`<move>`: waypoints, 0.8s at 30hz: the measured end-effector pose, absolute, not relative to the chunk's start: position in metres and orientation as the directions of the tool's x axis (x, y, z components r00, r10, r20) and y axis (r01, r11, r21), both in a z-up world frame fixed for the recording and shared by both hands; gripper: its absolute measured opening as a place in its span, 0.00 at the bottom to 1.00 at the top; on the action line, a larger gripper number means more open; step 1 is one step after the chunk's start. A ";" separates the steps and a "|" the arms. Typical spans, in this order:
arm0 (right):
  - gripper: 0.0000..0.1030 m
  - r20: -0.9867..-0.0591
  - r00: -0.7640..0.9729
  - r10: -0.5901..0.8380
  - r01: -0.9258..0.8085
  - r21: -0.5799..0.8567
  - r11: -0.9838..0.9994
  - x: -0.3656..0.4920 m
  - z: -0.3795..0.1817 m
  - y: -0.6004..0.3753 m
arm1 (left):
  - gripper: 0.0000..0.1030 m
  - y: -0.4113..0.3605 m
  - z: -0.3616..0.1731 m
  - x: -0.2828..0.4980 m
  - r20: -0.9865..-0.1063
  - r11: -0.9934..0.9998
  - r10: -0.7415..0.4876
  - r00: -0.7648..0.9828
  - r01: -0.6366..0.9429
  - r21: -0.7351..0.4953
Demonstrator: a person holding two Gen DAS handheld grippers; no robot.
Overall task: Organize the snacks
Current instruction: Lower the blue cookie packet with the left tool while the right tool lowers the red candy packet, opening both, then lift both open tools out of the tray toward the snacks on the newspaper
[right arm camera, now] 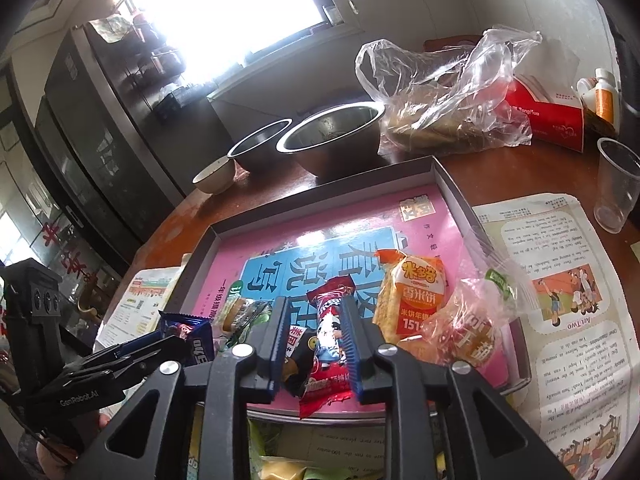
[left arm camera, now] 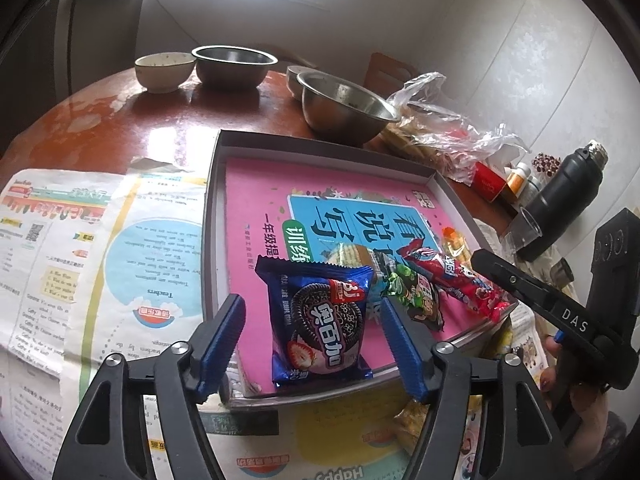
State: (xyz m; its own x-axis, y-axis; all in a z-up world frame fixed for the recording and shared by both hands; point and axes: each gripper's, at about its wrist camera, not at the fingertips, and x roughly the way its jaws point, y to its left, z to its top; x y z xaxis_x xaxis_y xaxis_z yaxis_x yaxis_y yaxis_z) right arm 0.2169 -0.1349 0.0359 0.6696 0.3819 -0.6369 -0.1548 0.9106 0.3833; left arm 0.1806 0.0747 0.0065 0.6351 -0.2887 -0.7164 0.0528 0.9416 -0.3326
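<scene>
- Left wrist view: nearest us, the left gripper (left arm camera: pixel 313 330) hangs over the near edge of the grey box tray (left arm camera: pixel 212 208), its blue pads spread wide on either side of the blue cookie packet (left arm camera: pixel 320 320) without touching it; it has hold of nothing.
- The cookie packet lies flat on the pink book cover (left arm camera: pixel 256 184) lining the tray, near the near edge. Just right of it we see a green wrapper (left arm camera: pixel 412 292) and a red candy stick (left arm camera: pixel 456 280), with a wafer pack (left arm camera: pixel 352 254) partly hidden behind them.
- Towards the table's far edge we count two steel bowls (left arm camera: pixel 344 108) and one ceramic bowl (left arm camera: pixel 164 70); a plastic bag (left arm camera: pixel 448 128) and a black flask (left arm camera: pixel 560 200) sit at the right edge, and a newspaper (left arm camera: pixel 100 240) lies left of the tray.
- Right wrist view: the right gripper (right arm camera: pixel 316 324) is clamped on the red candy stick (right arm camera: pixel 330 328) at the tray's near edge, pads pressing both its sides.
- Right of it lie an orange rice cracker pack (right arm camera: pixel 420 292) and a clear-wrapped snack (right arm camera: pixel 472 328), overlapping. The cookie packet (right arm camera: pixel 192 336) shows at the left, partly blocked by the left gripper (right arm camera: pixel 132 356).
- A clear cup (right arm camera: pixel 616 184) and a red carton (right arm camera: pixel 548 116) stand near the table's right edge.
</scene>
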 end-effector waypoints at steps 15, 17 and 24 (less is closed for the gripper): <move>0.35 -0.615 0.685 0.391 -0.158 0.398 0.904 0.202 0.049 -0.140 | 0.73 0.072 0.026 0.162 -0.693 0.940 -0.297 0.657 0.075 -0.332; 0.36 -0.612 0.689 0.389 -0.157 0.398 0.904 0.199 0.051 -0.141 | 0.74 0.071 0.029 0.160 -0.690 0.940 -0.300 0.659 0.082 -0.331; 0.38 -0.592 0.710 0.381 -0.150 0.401 0.904 0.186 0.062 -0.150 | 0.74 0.064 0.037 0.151 -0.682 0.940 -0.308 0.663 0.102 -0.325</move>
